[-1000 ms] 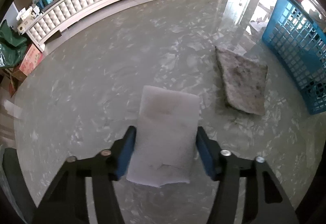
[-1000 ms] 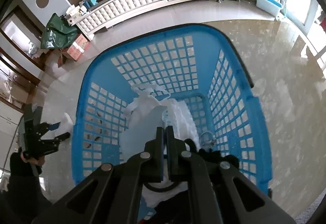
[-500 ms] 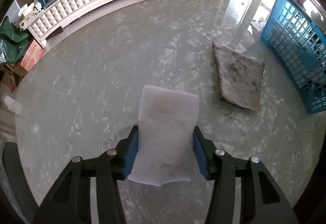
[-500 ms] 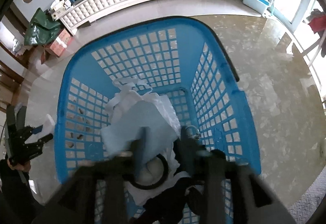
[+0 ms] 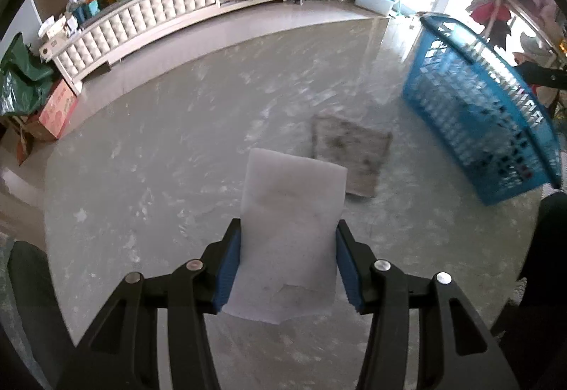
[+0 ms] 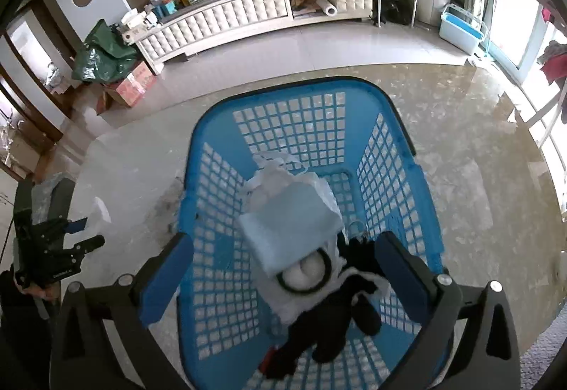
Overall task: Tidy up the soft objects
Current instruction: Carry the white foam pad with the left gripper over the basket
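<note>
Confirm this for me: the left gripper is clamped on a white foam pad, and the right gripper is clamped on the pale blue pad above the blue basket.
Not quite. The right gripper holds nothing: its jaws have just been opening and stand wide apart, and the pale blue pad lies loose in the blue basket, as the right wrist view shows. The left gripper is indeed clamped on the white foam pad.

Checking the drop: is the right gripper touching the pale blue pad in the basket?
Apart. Right wrist view: right gripper jaws stand wide, pad lying loose between them in basket.
</note>
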